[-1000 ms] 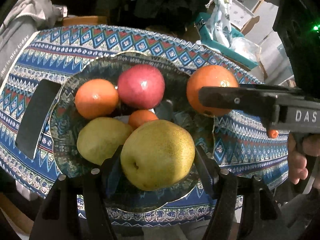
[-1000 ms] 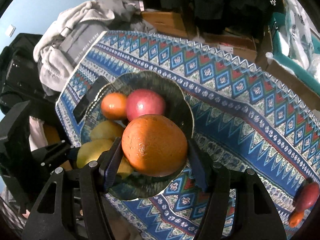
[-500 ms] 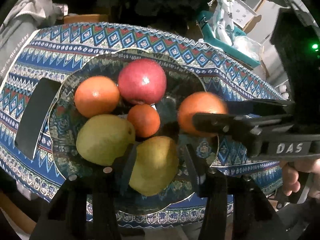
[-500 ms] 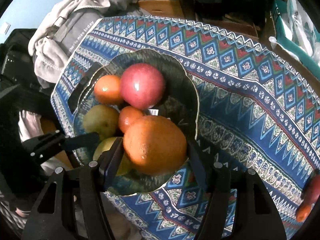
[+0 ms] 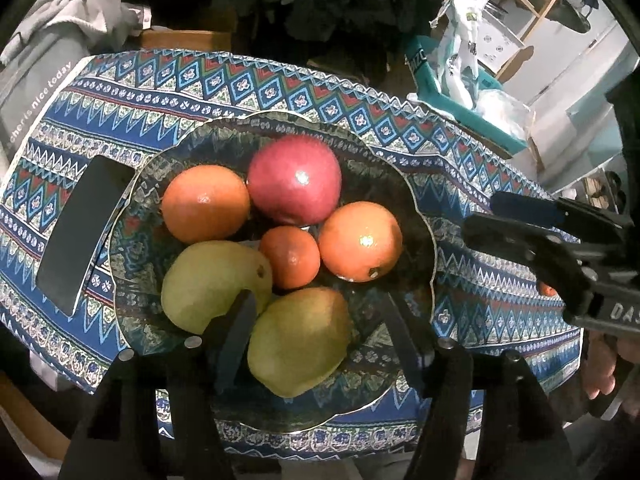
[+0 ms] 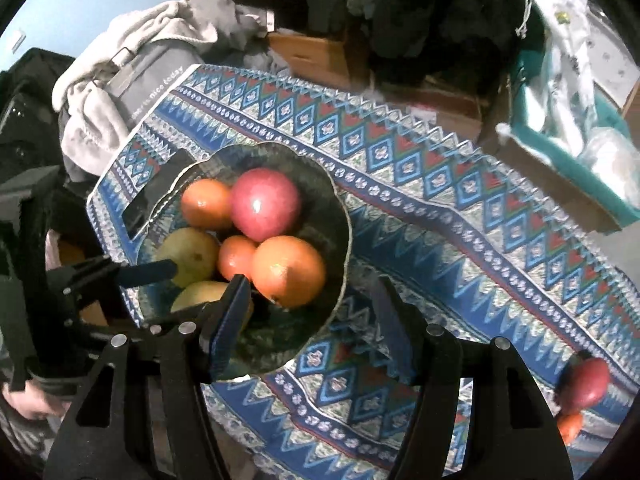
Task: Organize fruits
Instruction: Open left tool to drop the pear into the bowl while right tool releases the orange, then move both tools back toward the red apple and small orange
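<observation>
Tabletop under patterned cloth: bowl already holding six fruits, namely apple, two pears, two oranges, mandarin; two small fruits left at cloth's edge; left tool opening around near pear, right tool open, empty

We're looking steeply down from both wrists, close over the bowl; both views are sharing bowl and cloth.
</observation>
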Demonstrator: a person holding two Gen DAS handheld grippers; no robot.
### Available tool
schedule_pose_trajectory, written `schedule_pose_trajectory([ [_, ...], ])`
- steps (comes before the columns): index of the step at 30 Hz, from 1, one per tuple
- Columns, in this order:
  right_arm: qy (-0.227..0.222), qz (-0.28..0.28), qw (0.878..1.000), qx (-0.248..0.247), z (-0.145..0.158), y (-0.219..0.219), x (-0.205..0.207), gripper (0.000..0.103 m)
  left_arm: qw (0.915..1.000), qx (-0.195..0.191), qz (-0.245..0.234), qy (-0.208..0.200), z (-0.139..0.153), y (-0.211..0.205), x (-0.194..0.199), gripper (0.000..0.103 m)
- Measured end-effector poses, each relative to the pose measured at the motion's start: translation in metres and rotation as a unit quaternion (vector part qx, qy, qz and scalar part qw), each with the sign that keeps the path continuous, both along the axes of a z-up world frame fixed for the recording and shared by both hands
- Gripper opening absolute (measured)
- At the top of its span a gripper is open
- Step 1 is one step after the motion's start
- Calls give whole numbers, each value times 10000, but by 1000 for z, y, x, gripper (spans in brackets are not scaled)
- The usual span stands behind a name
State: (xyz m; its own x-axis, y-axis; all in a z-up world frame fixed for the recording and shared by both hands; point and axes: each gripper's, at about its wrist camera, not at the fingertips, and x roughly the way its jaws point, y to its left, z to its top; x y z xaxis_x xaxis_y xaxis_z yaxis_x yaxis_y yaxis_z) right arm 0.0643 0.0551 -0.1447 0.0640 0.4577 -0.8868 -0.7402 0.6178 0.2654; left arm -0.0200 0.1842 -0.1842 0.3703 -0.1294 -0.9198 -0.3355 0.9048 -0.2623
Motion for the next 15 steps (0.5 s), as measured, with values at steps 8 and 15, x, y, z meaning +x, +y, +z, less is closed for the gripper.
schedule_pose_trajectory([
  [8, -280, -62, 9996, -43, 14, -22, -5, 65, 9999, 64, -52, -103, 9, -8, 4, 70],
  [15, -437, -228, 9987, -159, 17, -50, -7, 70, 9998, 50, -136, -167, 17, -23, 12, 74],
])
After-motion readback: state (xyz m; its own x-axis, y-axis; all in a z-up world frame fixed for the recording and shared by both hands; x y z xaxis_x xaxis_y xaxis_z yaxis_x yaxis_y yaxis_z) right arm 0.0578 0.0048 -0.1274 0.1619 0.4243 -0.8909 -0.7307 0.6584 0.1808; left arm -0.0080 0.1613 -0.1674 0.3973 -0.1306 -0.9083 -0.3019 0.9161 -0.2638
